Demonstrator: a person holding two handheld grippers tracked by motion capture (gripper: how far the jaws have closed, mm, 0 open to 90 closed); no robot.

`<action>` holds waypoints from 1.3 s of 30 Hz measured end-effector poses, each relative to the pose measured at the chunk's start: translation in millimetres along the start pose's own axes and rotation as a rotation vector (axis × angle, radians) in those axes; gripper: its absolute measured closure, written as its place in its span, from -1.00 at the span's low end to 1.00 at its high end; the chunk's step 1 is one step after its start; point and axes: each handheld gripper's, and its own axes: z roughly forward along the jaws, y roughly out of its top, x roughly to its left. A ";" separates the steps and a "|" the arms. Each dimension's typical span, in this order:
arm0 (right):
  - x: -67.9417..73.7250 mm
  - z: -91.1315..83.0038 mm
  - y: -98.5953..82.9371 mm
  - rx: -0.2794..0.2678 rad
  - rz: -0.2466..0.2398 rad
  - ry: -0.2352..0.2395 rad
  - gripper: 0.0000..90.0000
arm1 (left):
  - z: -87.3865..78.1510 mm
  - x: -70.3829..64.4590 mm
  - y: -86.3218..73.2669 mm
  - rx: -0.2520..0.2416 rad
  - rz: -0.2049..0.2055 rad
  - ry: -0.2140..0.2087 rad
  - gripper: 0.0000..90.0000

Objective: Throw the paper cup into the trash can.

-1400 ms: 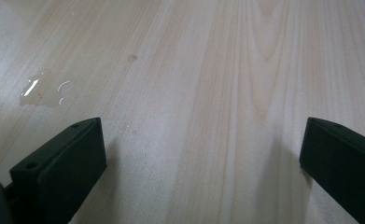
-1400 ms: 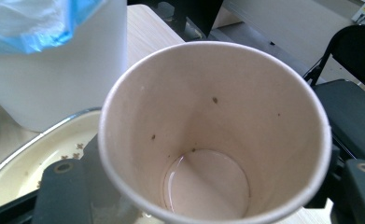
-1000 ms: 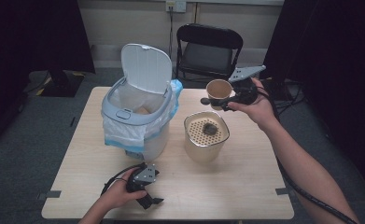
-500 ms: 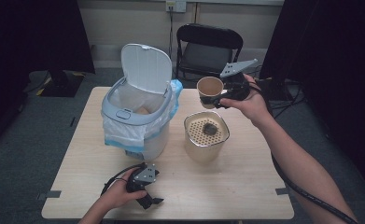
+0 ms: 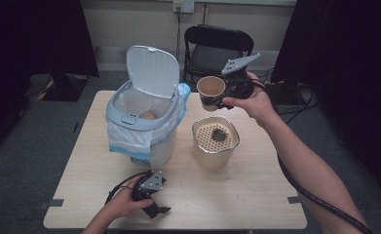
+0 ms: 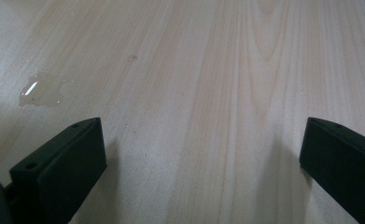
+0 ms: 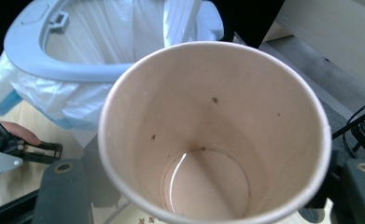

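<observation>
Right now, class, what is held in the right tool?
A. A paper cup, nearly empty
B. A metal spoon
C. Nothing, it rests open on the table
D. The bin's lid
A: the right tool grips a paper cup in the air, between the bin and the strainer pot, and the right gripper view shows just a trace of liquid at the cup's bottom.

Paper cup (image 7: 215,135) bottom cut off, bin (image 5: 144,122) contents mostly hidden
</observation>
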 end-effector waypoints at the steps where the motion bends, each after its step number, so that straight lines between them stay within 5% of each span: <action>1: 0.2 -0.8 4.3 -0.004 -0.003 0.001 -0.39 | 0.0 0.1 0.0 0.000 0.000 -0.001 -1.00; 39: 18.8 13.3 67.5 -0.017 -0.042 0.064 -0.39 | 0.0 0.0 0.0 -0.002 -0.001 -0.001 -1.00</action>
